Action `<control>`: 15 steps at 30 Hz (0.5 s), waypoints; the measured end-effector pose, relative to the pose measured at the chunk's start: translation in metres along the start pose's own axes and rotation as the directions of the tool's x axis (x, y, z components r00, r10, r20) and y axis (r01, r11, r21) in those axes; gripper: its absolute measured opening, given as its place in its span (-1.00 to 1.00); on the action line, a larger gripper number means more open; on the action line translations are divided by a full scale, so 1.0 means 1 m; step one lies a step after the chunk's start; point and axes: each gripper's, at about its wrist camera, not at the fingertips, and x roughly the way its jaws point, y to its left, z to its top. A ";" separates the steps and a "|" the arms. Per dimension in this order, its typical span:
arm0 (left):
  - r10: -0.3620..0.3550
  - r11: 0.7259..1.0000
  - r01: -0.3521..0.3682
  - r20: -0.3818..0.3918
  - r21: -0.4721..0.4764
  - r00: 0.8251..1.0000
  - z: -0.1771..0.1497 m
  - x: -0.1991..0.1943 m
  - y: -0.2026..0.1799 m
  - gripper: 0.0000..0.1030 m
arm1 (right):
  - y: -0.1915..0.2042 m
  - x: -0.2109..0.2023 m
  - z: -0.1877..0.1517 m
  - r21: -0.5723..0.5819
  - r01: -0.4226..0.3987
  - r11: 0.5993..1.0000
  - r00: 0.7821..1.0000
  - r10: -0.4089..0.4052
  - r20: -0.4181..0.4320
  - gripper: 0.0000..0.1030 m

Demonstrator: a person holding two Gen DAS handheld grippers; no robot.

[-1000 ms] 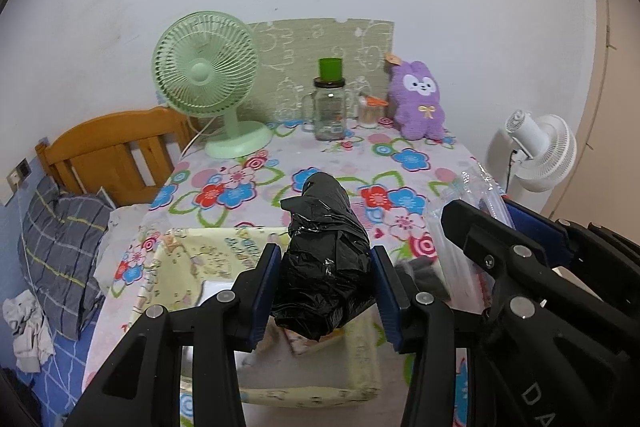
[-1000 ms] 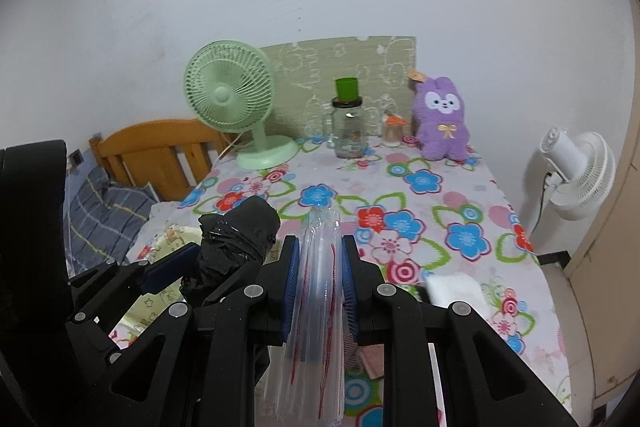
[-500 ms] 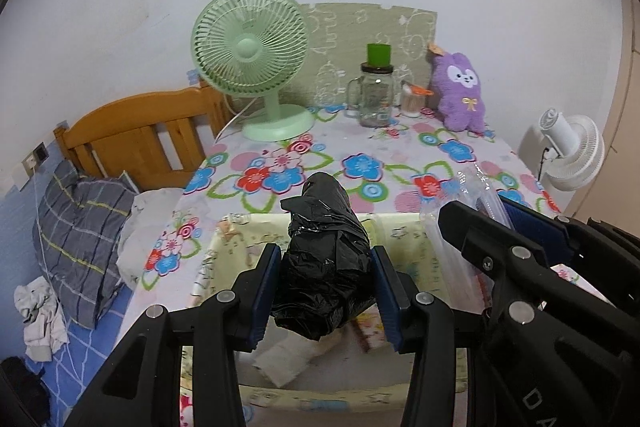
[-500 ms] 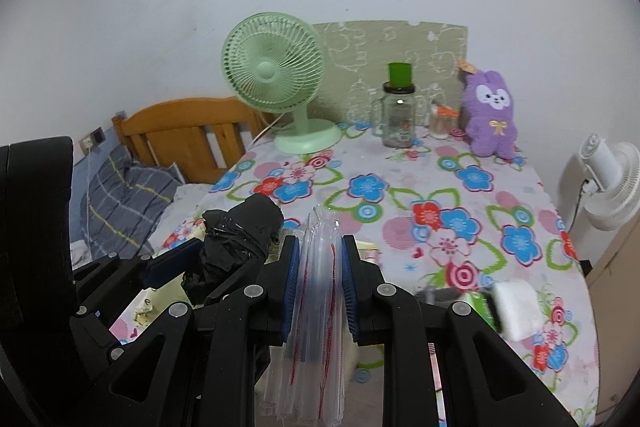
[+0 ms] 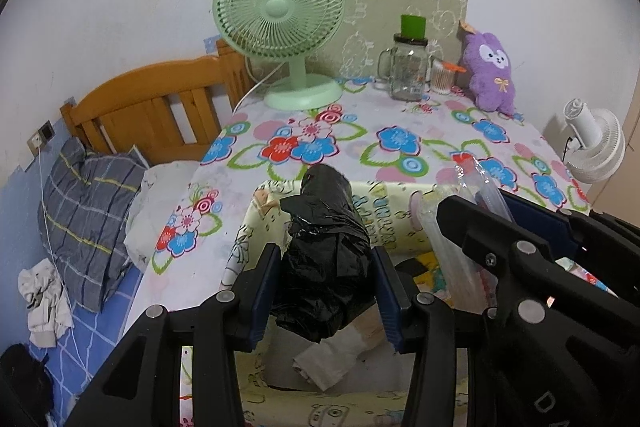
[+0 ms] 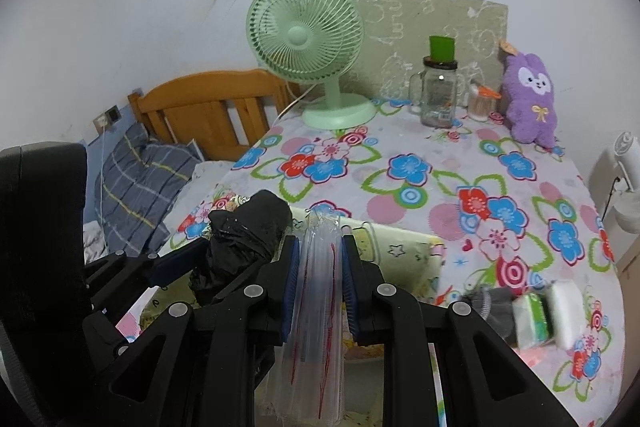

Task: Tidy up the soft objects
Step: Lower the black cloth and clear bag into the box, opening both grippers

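Grippers first, nearest the lens: the left gripper (image 5: 326,287) is clamped on a roll of black plastic bags (image 5: 326,255), the blue pads pressing its two flanks, and the roll's long axis runs away from the camera along the fingers, its far end poking out past the tips. Just to its right, the right gripper (image 6: 318,287) pinches a stack of clear zip bags with red lines (image 6: 318,303), squeezed thin between nearly closed pads, the stack standing upright, its long side running up and down between the pads.

Directly below and just beyond both sets of tips lies the yellow cartoon-print fabric box (image 5: 384,227), open at the top, with pale wrapped items already on its floor. Both loads hang over its opening, side by side, so the drop is straight down rather than across; neither hand looks clearly nearer.

To the right on the flowered tablecloth (image 6: 420,195), a grey item and a green-and-white pack (image 6: 532,315) wait, closer to the right hand.

Far back stand a green fan (image 5: 280,11), a glass jar, and a purple plush rabbit (image 5: 492,71).
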 end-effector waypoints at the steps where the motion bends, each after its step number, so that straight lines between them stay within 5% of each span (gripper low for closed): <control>1: 0.001 1.000 -0.001 -0.005 -0.002 1.000 -0.001 0.002 0.002 -0.08 | 0.001 0.003 0.000 -0.002 -0.004 1.000 1.000 0.004 -0.007 -0.54; 10: -0.014 1.000 0.012 -0.058 -0.028 0.998 -0.009 0.013 0.013 -0.01 | 0.008 0.026 0.000 -0.019 -0.035 0.999 0.998 0.034 -0.051 -0.54; 15: -0.021 1.000 0.020 -0.047 -0.020 0.999 -0.011 0.010 0.013 0.38 | 0.010 0.032 0.000 -0.021 -0.049 0.999 0.997 0.047 -0.063 -0.54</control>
